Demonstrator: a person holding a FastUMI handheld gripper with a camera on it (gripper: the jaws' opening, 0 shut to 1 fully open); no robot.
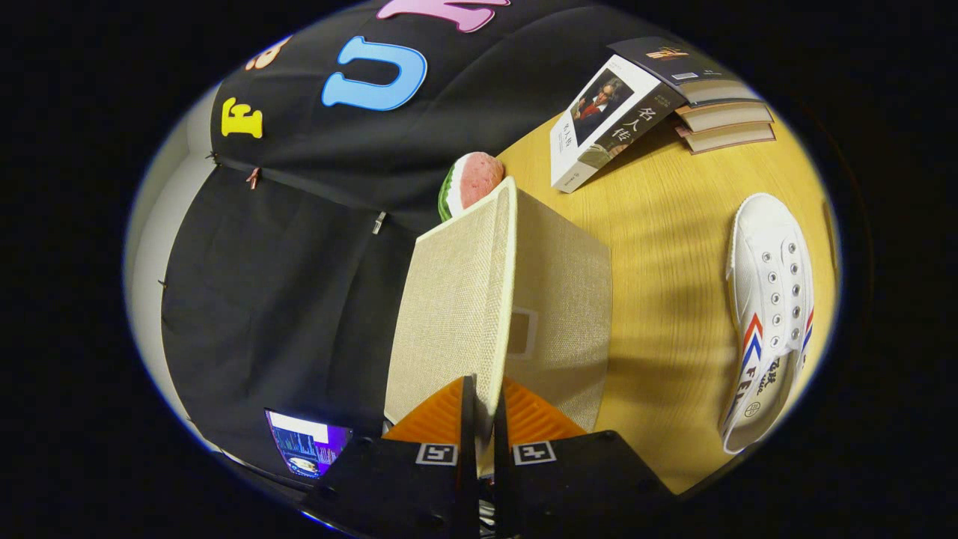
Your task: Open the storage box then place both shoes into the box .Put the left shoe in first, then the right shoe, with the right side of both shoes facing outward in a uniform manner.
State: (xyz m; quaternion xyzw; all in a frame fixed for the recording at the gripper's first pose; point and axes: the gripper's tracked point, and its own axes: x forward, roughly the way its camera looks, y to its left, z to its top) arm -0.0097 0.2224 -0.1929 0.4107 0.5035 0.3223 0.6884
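Note:
My gripper (483, 408) is shut on the front edge of the beige fabric lid (456, 299) of the storage box (565, 299). The lid's thin rim runs straight out from between my fingers, and the lid stands lifted away from the box body. The box's front face carries a small label frame just ahead of the fingers. One white sneaker (771, 314) with red and blue stripes lies on the wooden table (666, 224), off to the side of the box and well apart from it. The inside of the box is hidden.
A toy watermelon slice (471, 183) sits beyond the box's far corner. Farther back a book (606, 123) leans on a stack of books (722, 108). A lit screen (307, 445) glows low against the booth wall beside my fingers.

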